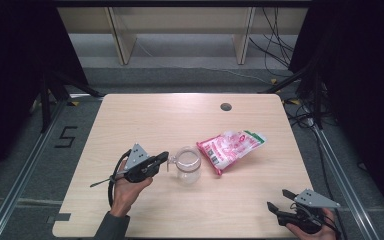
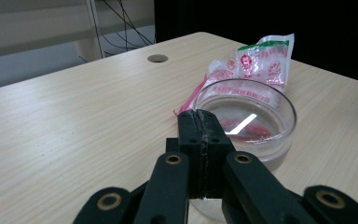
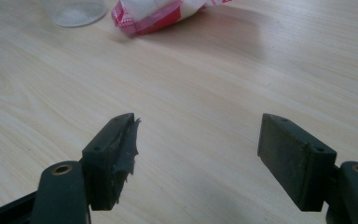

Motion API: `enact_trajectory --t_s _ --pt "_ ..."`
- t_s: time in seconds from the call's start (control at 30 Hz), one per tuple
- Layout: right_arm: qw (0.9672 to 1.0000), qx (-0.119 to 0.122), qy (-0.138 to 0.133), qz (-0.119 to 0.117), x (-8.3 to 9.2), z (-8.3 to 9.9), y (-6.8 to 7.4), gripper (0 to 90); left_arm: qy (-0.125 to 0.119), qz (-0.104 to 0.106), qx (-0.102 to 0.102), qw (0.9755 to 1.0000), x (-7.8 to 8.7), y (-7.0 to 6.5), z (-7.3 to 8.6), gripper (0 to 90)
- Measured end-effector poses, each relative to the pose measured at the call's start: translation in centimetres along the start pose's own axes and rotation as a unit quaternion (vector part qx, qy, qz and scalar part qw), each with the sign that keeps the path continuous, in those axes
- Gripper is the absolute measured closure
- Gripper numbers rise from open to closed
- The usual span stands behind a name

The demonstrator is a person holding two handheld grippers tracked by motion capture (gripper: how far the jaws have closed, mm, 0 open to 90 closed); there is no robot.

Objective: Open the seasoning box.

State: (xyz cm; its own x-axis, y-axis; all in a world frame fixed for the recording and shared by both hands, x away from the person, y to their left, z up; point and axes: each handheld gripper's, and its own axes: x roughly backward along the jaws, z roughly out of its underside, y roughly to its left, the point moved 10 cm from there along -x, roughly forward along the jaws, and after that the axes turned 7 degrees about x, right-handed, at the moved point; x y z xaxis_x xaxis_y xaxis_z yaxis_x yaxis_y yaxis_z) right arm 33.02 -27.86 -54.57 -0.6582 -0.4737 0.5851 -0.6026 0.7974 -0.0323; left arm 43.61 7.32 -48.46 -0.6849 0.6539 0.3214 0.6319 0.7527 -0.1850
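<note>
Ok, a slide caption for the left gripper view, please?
Left gripper, jaws shut at the near rim of a clear glass jar, with a pink-and-white snack bag behind it on the wooden table.

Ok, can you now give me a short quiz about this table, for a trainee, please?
1. True or false: the jaws of the right gripper stand open.
2. What lies on the table beside the clear jar? A: a pink and white bag. B: a metal spoon. C: a blue plate.
3. Which gripper is at the rim of the jar, and how are its jaws?

Key: 1 true. 2 A. 3 the left gripper, jaws shut.
</note>
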Motion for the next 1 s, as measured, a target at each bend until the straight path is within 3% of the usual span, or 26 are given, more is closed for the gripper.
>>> enact_trajectory --t_s 0.07,0.13,0.17,0.27,0.3,0.33,0.37,0.47,0.57,0.67,0.7,0.77,0.8,0.83,0.93,0.97,1.0 --pt "1.0000 0.000 0.001 -0.002 0.0 0.0 0.1 31.3 0.001 0.004 0.003 1.0000 -0.3 0.0 0.1 89.0" --pt "0.9998 0.017 0.001 -0.003 -0.3 0.0 -0.1 33.3 0.004 0.001 0.004 1.0000 -0.6 0.1 0.2 89.0" --pt "0.9999 0.013 0.006 -0.002 -0.3 0.1 0.0 33.4 0.003 0.005 -0.002 1.0000 -0.7 0.2 0.1 89.0" --pt "0.9998 0.000 0.017 -0.006 -0.1 0.3 0.3 34.2 0.004 0.005 0.009 0.9999 -1.0 0.2 0.2 88.7" --pt "0.9999 0.005 0.009 -0.010 -0.2 0.2 0.3 34.7 0.004 0.009 0.000 1.0000 -1.0 0.2 0.2 88.5" --pt "0.9999 -0.003 0.011 -0.011 -0.1 0.2 0.4 35.3 0.003 0.009 0.004 0.9999 -1.0 0.2 0.2 88.4" --pt "0.9999 0.005 0.012 -0.006 -0.3 0.2 0.3 36.0 0.001 0.010 0.013 0.9999 -1.1 0.2 0.2 88.4" --pt "0.9996 0.021 0.008 -0.015 -0.3 0.1 0.3 38.8 0.002 0.005 0.013 0.9999 -1.0 0.2 0.2 88.1" --pt "0.9997 0.008 -0.002 -0.022 -0.3 -0.3 0.8 44.4 0.001 0.009 0.008 0.9999 -1.1 0.3 0.2 88.0" --pt "0.9988 0.026 -0.011 -0.039 -0.4 -0.9 1.5 49.9 0.000 0.008 0.010 0.9999 -1.0 0.3 0.3 88.0" --pt "0.9984 0.030 -0.021 -0.042 -0.5 -1.5 2.1 55.2 0.002 0.004 0.009 1.0000 -1.0 0.3 0.3 87.9" --pt "0.9984 0.021 -0.018 -0.049 -0.4 -1.7 2.5 57.1 -0.001 0.007 0.010 0.9999 -1.0 0.3 0.3 87.8" --pt "0.9969 0.026 -0.037 -0.064 -0.6 -2.8 3.2 62.9 0.000 0.006 0.009 0.9999 -1.0 0.3 0.3 87.7" --pt "0.9969 0.026 -0.037 -0.064 -0.6 -2.8 3.2 62.9 0.002 0.004 0.009 1.0000 -1.0 0.3 0.4 87.7" --pt "0.9943 0.054 -0.052 -0.076 -1.2 -4.5 4.1 69.3 0.002 0.003 0.011 0.9999 -1.0 0.4 0.4 87.1" --pt "0.9940 0.048 -0.056 -0.081 -1.5 -5.1 4.6 72.1 0.002 0.003 0.010 0.9999 -1.0 0.4 0.4 87.1" --pt "0.9921 0.069 -0.068 -0.080 -2.3 -6.4 5.1 75.1 0.003 0.004 0.011 0.9999 -1.0 0.4 0.4 86.8"
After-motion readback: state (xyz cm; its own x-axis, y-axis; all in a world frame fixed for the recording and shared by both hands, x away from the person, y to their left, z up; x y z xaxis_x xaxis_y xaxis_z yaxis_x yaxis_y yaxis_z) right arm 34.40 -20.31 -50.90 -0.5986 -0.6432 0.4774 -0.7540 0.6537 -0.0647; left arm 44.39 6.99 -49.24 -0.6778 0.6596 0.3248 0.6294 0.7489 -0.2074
